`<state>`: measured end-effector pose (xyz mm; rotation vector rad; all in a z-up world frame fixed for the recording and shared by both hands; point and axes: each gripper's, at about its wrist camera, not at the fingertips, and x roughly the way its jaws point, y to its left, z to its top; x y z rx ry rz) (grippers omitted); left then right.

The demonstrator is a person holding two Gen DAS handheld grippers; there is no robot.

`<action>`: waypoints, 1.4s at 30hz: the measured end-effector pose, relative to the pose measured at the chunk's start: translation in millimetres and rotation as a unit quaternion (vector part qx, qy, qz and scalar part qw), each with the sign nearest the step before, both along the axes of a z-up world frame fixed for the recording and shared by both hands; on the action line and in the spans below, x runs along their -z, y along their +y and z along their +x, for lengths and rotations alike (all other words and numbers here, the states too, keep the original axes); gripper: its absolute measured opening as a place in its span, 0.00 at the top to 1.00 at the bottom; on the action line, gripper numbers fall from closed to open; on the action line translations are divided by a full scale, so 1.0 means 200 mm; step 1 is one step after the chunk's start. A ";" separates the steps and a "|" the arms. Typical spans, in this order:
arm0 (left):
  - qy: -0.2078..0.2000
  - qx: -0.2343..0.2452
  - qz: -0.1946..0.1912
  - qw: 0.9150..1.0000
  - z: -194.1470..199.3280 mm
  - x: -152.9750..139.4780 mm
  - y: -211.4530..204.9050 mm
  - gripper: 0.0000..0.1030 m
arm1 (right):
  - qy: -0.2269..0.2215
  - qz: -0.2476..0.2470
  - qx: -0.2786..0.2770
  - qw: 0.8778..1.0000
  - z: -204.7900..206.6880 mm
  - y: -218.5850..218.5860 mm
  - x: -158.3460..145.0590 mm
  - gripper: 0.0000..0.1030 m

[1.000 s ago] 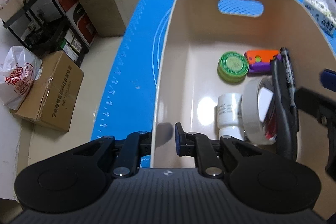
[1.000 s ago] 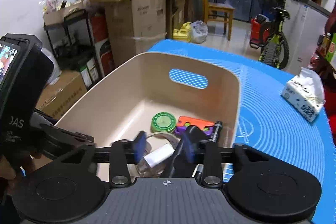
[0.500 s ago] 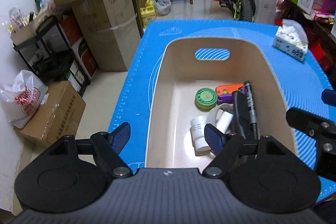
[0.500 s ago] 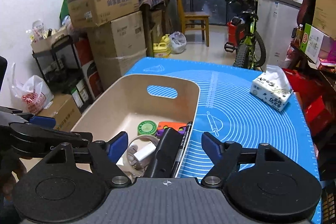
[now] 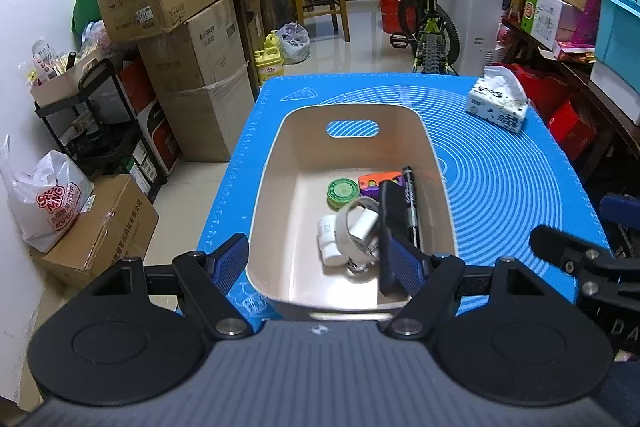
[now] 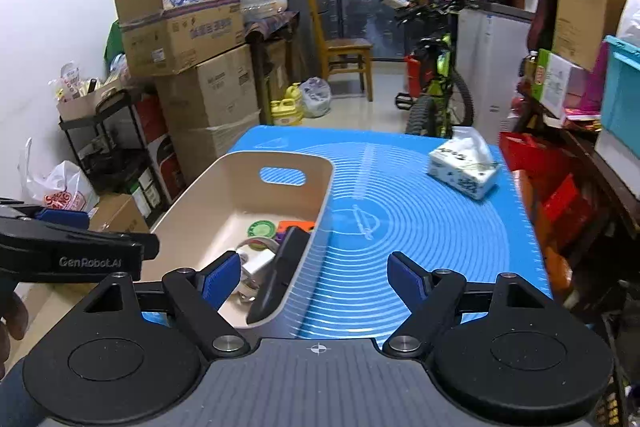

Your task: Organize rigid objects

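Both claws are hanging back above the near edge of the desk with nothing in them: the left claw (image 5: 320,261) is sitting spread wide over the near end of the beige bin (image 5: 267,195), and the right claw (image 6: 314,277) is gaping just as wide, straddling the bin's right wall.

Everything rigid I can spot is already lying in the bin, which is sitting toward the desk's left edge. Nearest is a long black case-like thing (image 5: 390,223) leaning up against the right wall, with a roll of tape (image 5: 352,227) and a white tube (image 5: 329,241) piling up beside it. Farther in, a black marker (image 5: 410,199), a green tin (image 5: 341,191) and an orange and purple toy (image 5: 376,183) are lying.

What's worrying me: that black case is looking tippy, so any bump on the rim could be sending it sliding onto the tape pile or out over the wall. And the bin is sitting near the left edge, so a shove that way could be pushing it off. The tissue pack (image 5: 498,105) at the far right corner is staying well clear.
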<state>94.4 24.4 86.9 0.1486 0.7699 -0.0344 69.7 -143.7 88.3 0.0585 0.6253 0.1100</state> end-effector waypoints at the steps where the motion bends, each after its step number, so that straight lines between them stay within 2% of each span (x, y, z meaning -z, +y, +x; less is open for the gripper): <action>1: -0.001 0.000 0.002 1.000 -0.03 0.00 -0.01 0.25 | -0.001 -0.003 0.001 1.000 -0.02 -0.01 -0.01 0.19; 9: -0.006 -0.004 0.003 1.000 -0.22 -0.02 -0.04 0.25 | -0.002 -0.007 0.008 1.000 -0.23 -0.09 -0.06 0.18; 19: -0.017 0.006 0.012 1.000 -0.43 -0.03 -0.09 0.25 | 0.007 0.000 0.014 1.000 -0.44 -0.14 -0.03 0.13; 24: -0.010 0.016 0.007 1.000 -0.52 0.00 -0.12 0.25 | 0.012 0.001 0.019 1.000 -0.51 -0.16 -0.01 0.12; 42: -0.017 0.043 0.016 0.999 -0.70 0.01 -0.16 0.25 | 0.018 0.009 0.022 1.000 -0.73 -0.16 -0.01 0.10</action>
